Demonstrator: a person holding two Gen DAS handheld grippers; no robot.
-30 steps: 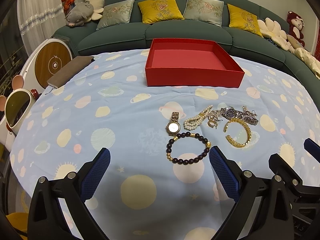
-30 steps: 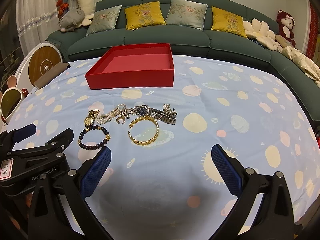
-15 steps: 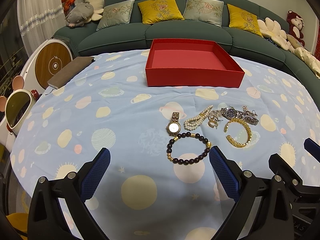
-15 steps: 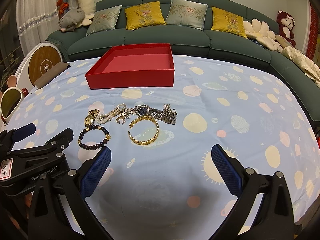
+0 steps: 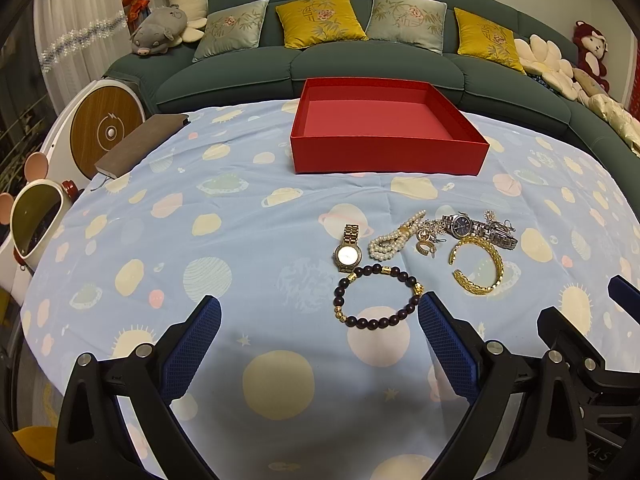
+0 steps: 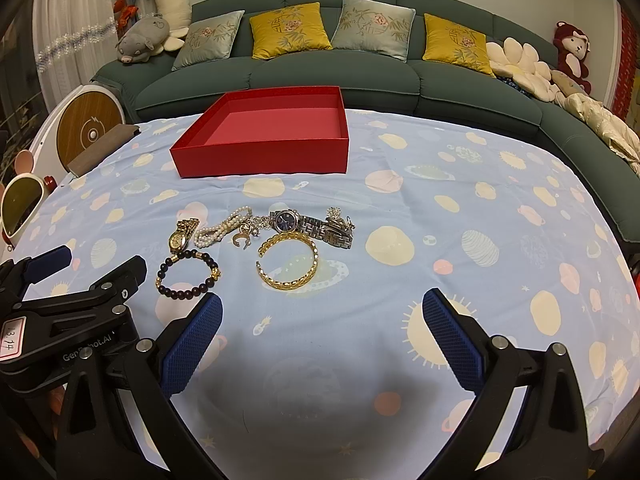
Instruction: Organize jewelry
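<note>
- The red box (image 5: 390, 158) stands empty at the far side of the tabletop (image 5: 160, 240), which is covered in a blue planet-print cloth; nothing has gone into it, so the task looks unstarted.
- All the jewelry lies in a loose cluster on the cloth, well short of the box.
- Nearest the left tongs (image 5: 320, 344) is the bead bracelet (image 5: 376, 295), with the gold watch (image 5: 348, 249) touching or just beside its far edge.
- Beyond these lie the pearls (image 5: 394, 236), a small ring (image 5: 426, 246), and a silver watch (image 5: 476, 228) tangled with fine chains; which pieces are hooked together cannot be told.
- The gold cuff (image 6: 287, 260) lies just in front of the silver watch, closest to the right tongs (image 6: 322, 340).
- Both tongs stand wide open and hold nothing, hovering at the near edge of the tabletop, short of the cluster.
- Left to do, as a judgement: every piece has yet to be lifted and laid in the box; the bracelet and cuff look the easiest first picks, the tangled chains the fiddliest.
</note>
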